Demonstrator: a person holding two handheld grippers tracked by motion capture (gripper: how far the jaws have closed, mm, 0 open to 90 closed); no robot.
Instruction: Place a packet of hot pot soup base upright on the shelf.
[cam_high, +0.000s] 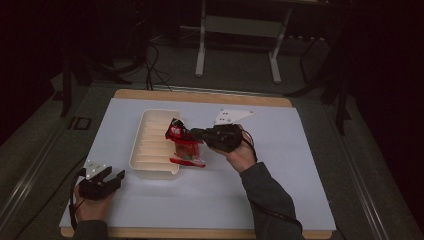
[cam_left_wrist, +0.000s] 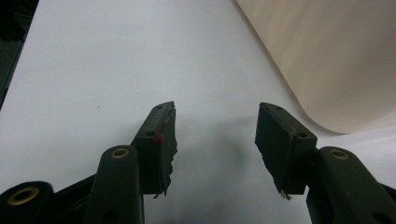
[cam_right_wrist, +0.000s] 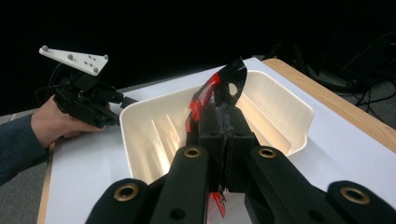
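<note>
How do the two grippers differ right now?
The right gripper is shut on a red packet, while the left gripper is open and holds nothing. The right one is raised at the tray, at its right rim; the left sits low near the table's front edge, beside the tray's near corner. Both are black, two-jawed and hand-held.

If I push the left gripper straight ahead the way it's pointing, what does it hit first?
Probably the near wall of the cream tray, just ahead and off to one side of the open left gripper. Only bare white table lies between; depth is uncertain.
</note>
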